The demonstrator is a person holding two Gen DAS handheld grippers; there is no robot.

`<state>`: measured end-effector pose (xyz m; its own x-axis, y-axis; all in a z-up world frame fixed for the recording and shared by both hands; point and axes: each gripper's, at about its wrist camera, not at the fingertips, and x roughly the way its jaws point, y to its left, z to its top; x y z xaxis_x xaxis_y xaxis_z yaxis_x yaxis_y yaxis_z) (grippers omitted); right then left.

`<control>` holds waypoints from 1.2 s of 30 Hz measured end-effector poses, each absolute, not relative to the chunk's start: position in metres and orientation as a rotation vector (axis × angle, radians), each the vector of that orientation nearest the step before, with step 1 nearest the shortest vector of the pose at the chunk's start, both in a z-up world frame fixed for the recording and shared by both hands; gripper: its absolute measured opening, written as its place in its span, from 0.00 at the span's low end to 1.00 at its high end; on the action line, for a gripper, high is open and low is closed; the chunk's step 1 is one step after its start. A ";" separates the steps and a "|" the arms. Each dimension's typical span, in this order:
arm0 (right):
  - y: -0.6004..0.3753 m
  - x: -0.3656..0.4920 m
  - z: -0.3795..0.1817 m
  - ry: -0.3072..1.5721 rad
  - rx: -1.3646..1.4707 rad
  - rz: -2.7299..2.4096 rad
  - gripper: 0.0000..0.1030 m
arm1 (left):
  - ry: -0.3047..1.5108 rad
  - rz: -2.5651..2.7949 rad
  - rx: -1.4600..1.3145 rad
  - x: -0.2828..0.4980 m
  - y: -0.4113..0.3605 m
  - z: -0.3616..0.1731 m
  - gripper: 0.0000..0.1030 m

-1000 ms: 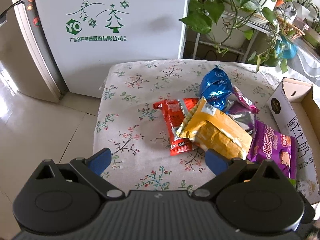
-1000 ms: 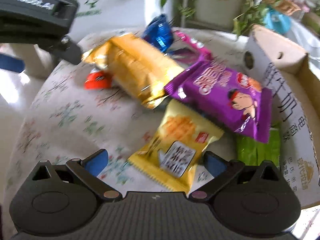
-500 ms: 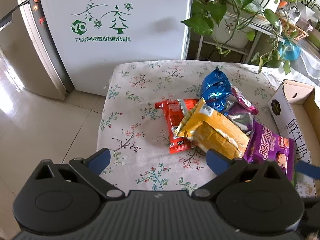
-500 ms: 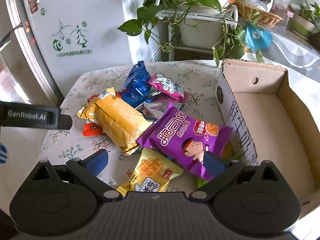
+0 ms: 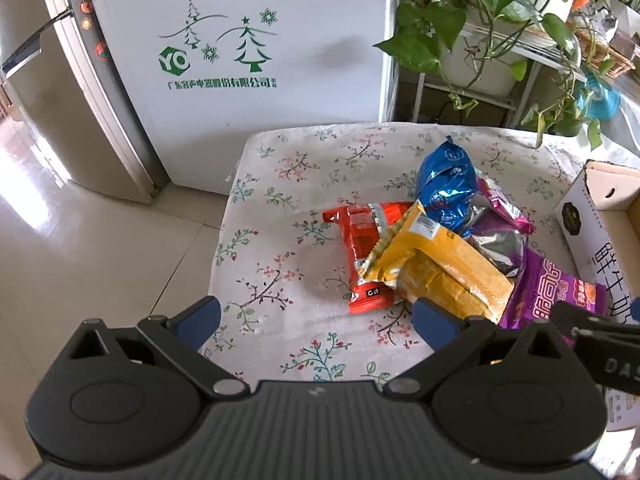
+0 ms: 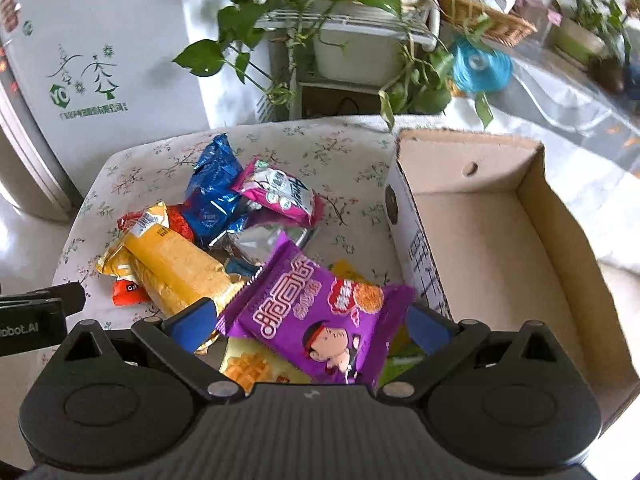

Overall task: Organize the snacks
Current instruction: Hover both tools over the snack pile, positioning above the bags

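Directly ahead of the right gripper (image 6: 312, 322), jaws wide and empty, lies the purple packet (image 6: 320, 316), long axis running between the fingers. Just right stands the empty cardboard box (image 6: 500, 248). The left gripper (image 5: 316, 320), likewise spread and empty, hovers farther off.

Bare tablecloth (image 5: 280, 208) left of the snack pile (image 6: 224, 236); cardboard box (image 6: 492, 248) wall rightward.

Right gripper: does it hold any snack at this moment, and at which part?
No. The right gripper is open above the purple packet, its fingers wide apart and not closed on it. The left gripper is open and empty too.
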<state>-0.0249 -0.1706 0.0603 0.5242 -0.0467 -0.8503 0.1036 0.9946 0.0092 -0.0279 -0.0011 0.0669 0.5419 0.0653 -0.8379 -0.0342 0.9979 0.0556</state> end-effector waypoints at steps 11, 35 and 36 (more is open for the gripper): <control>-0.168 -0.021 0.057 1.024 0.057 -0.089 1.00 | 1.013 0.031 0.070 -0.029 -0.011 0.057 0.99; -0.159 -0.020 0.051 1.014 -0.015 -0.116 1.00 | 1.018 0.045 0.109 -0.028 -0.022 0.054 0.96; -0.159 -0.020 0.050 1.014 -0.015 -0.115 1.00 | 1.020 0.045 0.109 -0.028 -0.022 0.054 0.96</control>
<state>-0.0202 -0.1593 0.0504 0.5228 -0.1031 -0.8462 0.0888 0.9938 -0.0663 -0.0284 -0.0221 0.0536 0.5234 0.0881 -0.8475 0.0131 0.9937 0.1114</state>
